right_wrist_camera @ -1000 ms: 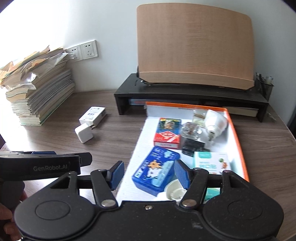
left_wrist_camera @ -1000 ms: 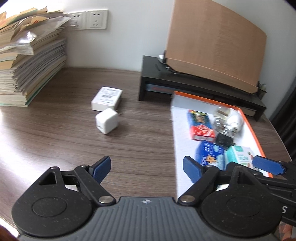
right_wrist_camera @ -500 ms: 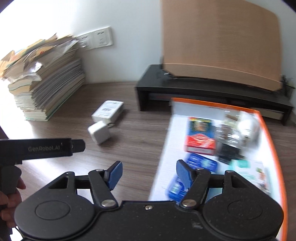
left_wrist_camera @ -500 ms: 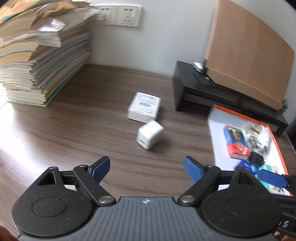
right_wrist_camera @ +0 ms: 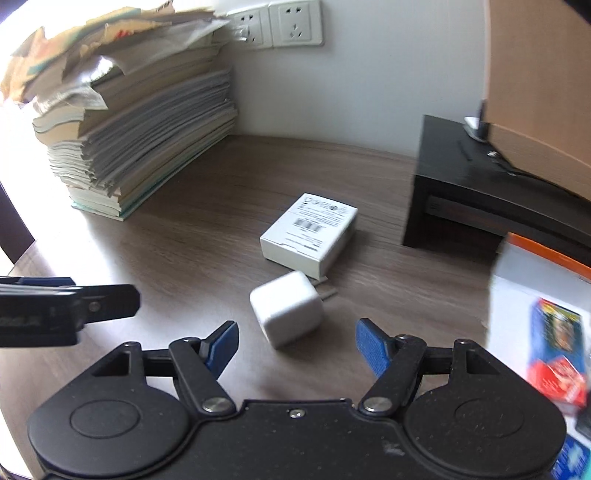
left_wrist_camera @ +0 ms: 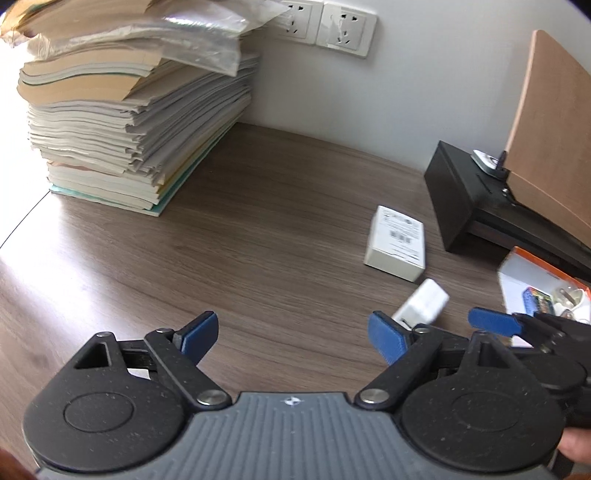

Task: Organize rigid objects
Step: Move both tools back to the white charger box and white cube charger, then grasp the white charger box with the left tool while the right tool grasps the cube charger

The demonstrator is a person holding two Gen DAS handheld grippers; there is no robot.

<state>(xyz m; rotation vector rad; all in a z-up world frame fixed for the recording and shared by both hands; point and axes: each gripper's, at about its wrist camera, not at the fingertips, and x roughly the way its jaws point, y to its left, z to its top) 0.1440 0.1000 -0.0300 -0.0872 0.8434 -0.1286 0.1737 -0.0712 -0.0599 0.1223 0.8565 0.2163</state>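
A white charger cube (right_wrist_camera: 287, 311) with metal prongs lies on the wooden desk, just ahead of my open right gripper (right_wrist_camera: 297, 350). It also shows in the left wrist view (left_wrist_camera: 421, 305). A white labelled box (right_wrist_camera: 309, 233) lies right behind it, also in the left wrist view (left_wrist_camera: 396, 243). My left gripper (left_wrist_camera: 291, 338) is open and empty over bare desk, left of both. The orange-rimmed white tray (right_wrist_camera: 532, 258) with a red and blue card box (right_wrist_camera: 559, 354) lies at the right.
A tall stack of papers (left_wrist_camera: 122, 122) stands at the back left. A black monitor riser (right_wrist_camera: 491, 199) with a wooden board on it stands at the back right. Wall sockets (left_wrist_camera: 325, 24) sit behind. The left gripper's body (right_wrist_camera: 62, 314) shows at the left.
Both grippers have swung left, away from the tray. The charger cube now lies close in front of my right gripper. Both stay open.
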